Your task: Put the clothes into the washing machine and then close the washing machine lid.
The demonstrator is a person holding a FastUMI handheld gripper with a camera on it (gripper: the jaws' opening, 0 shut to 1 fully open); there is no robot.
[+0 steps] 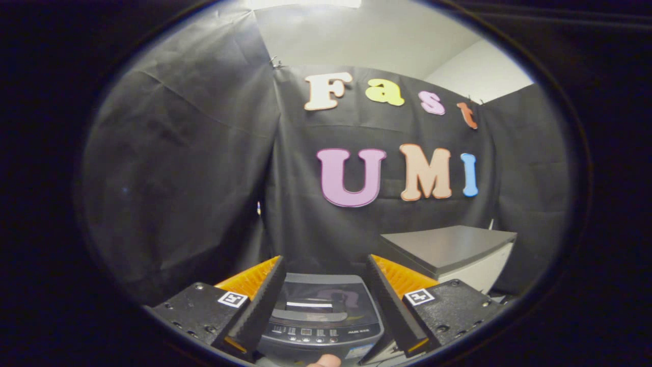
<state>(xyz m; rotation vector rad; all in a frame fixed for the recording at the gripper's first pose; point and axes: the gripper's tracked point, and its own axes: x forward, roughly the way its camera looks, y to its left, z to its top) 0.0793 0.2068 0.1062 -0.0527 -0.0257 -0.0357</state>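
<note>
A small grey top-loading washing machine (322, 316) stands low down, seen between my two fingers. Its dark glass lid (317, 302) lies flat and shut on top, with a control panel (311, 334) along the near edge. My gripper (323, 265) is open above and in front of the machine, with nothing between its fingers. A fingertip of a person's hand (326, 361) shows just below the machine's front.
A grey-topped white cabinet (451, 252) stands to the right of the machine, beyond my right finger. The black cloth wall closes in behind and to the left.
</note>
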